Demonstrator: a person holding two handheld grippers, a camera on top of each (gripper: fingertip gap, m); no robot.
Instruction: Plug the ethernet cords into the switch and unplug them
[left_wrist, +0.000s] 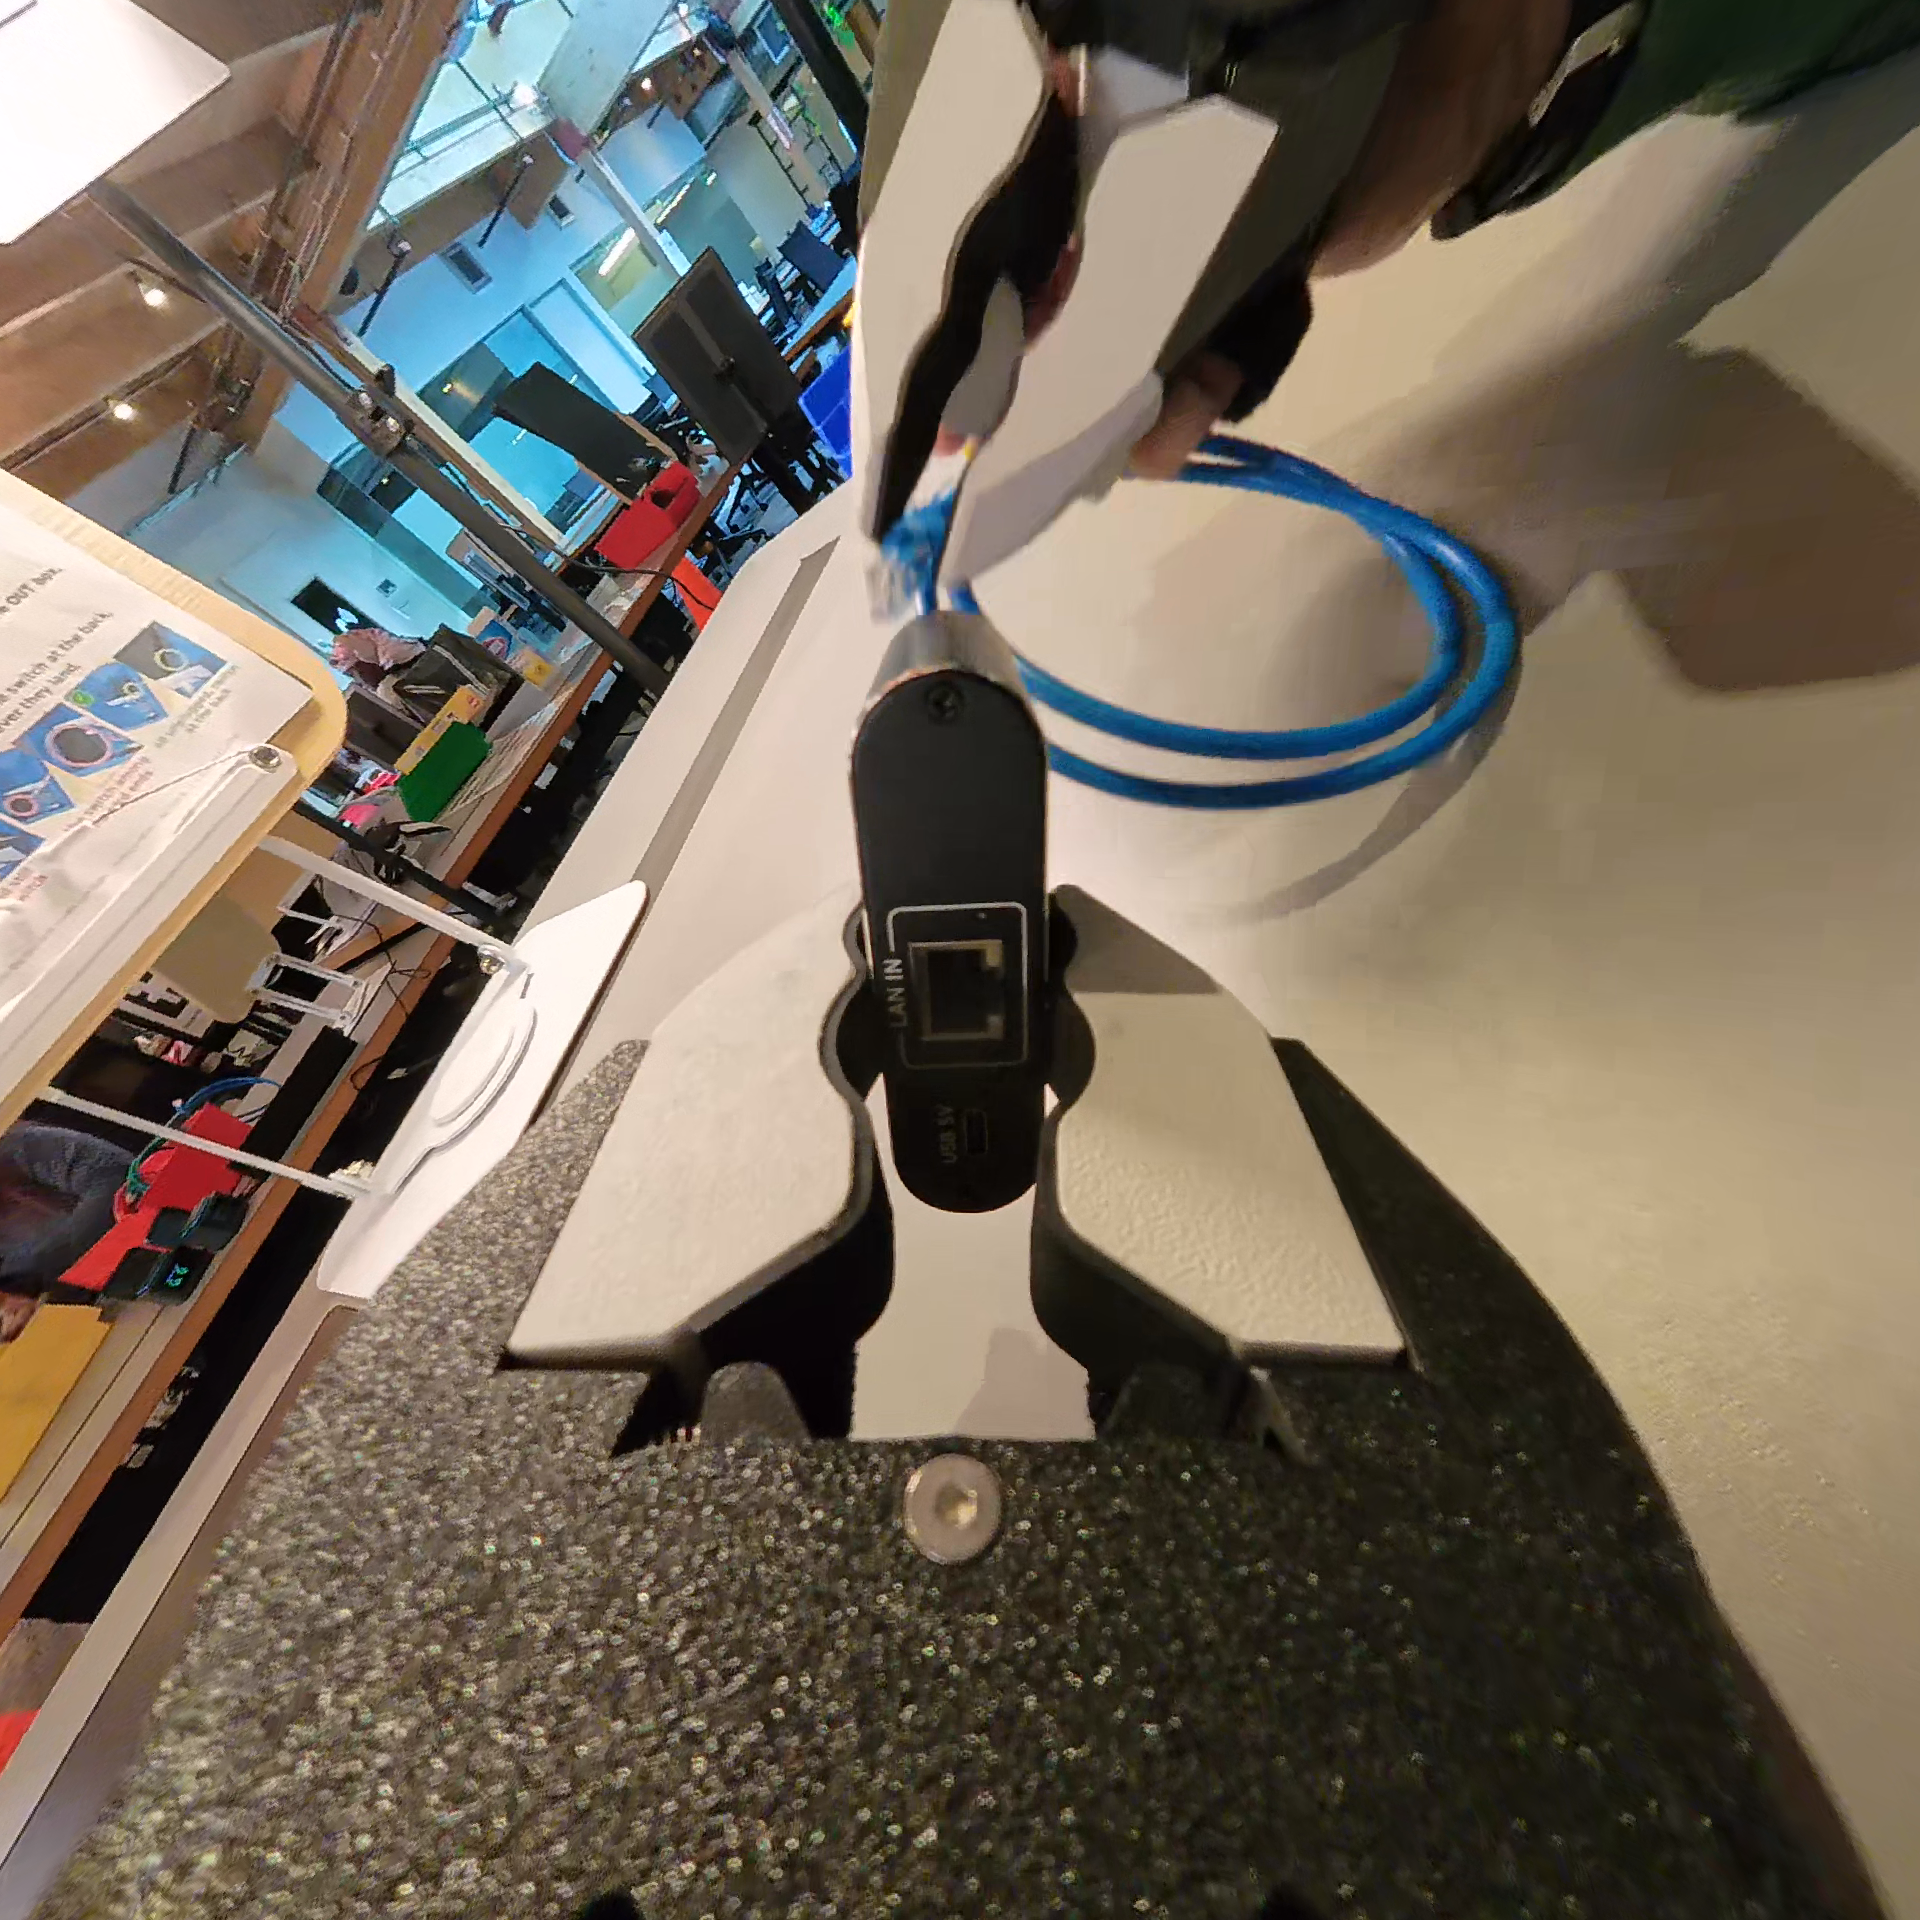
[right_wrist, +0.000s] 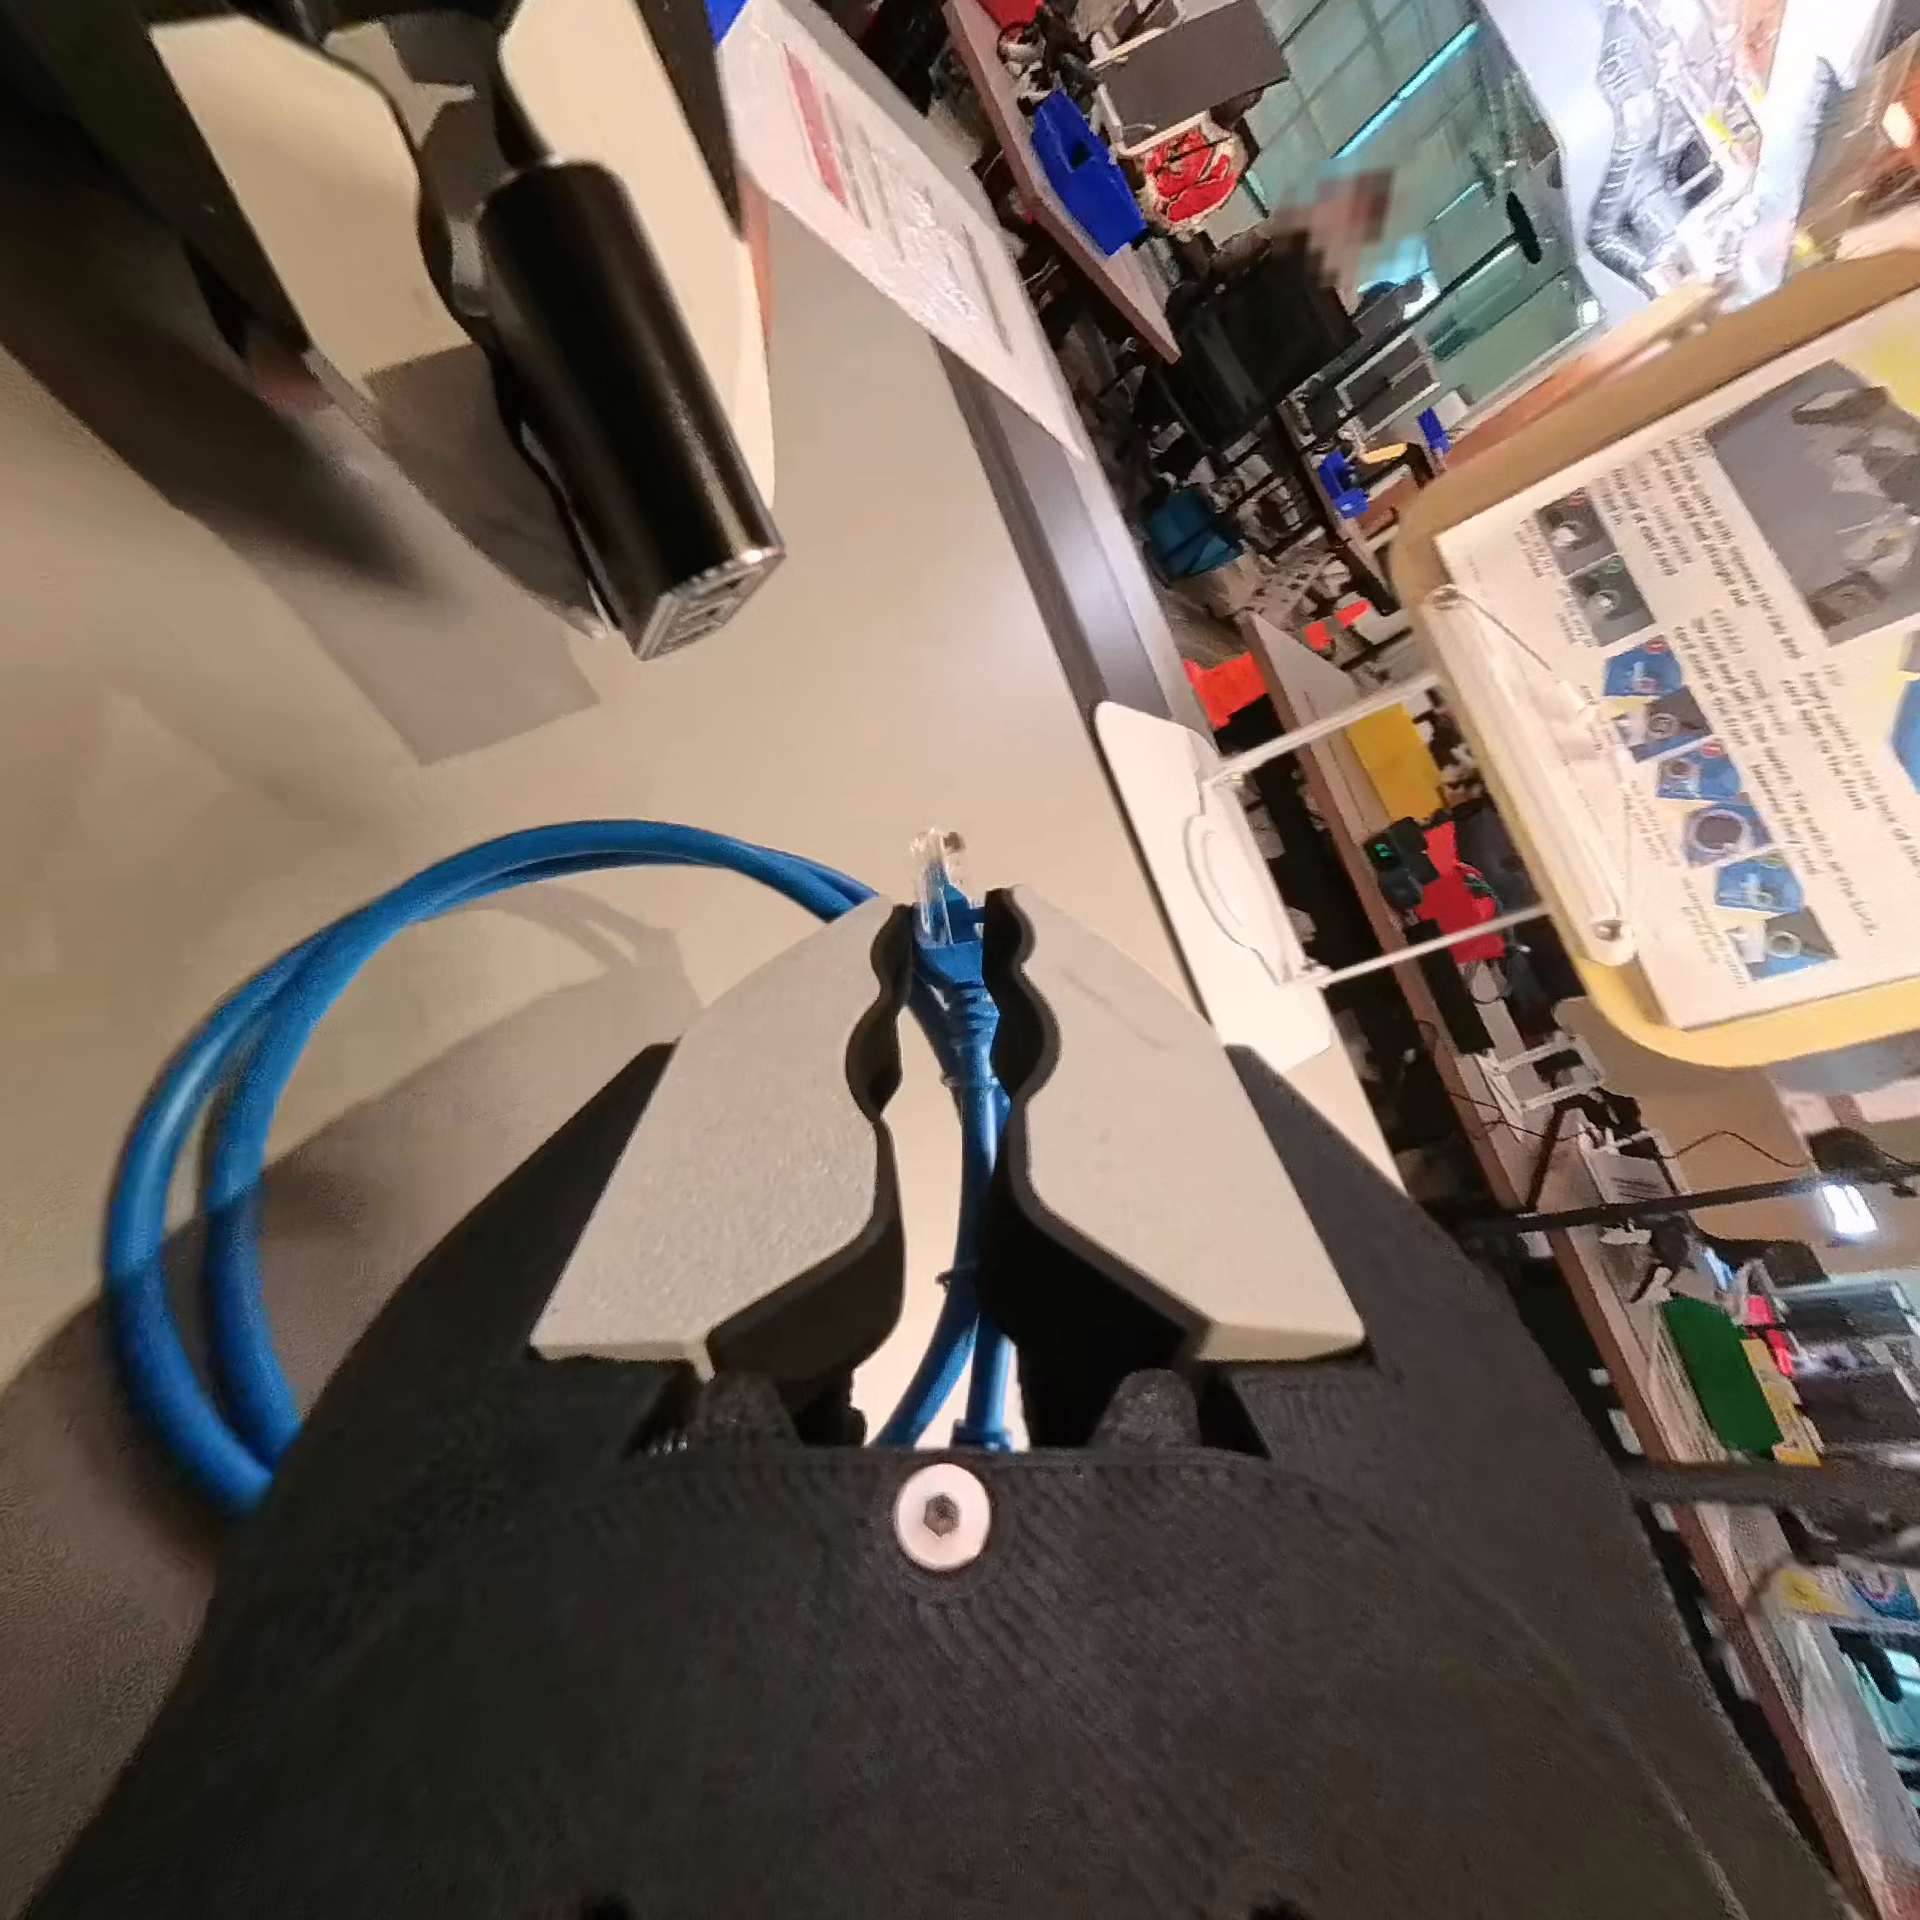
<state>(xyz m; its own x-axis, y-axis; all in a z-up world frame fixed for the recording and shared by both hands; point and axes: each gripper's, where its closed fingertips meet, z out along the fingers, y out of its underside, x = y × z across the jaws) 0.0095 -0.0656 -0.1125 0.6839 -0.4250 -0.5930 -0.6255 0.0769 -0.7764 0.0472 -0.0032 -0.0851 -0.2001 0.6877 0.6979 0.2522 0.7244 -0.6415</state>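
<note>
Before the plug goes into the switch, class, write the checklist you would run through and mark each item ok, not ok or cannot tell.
1. Left gripper clamps the switch: ok, its fingers are closed on the black body.
2. Right gripper clamps the plug: ok, held by the blue boot, clear tip sticking out ahead.
3. Far ports face the plug: ok, roughly, but a gap remains.
4. Plug lined up with a port: not ok in the right wrist view, since the ports sit up and to the left of the tip.
5. Latch tab orientation: cannot tell.
6. Cord free: ok, it loops loose over the table.
</note>
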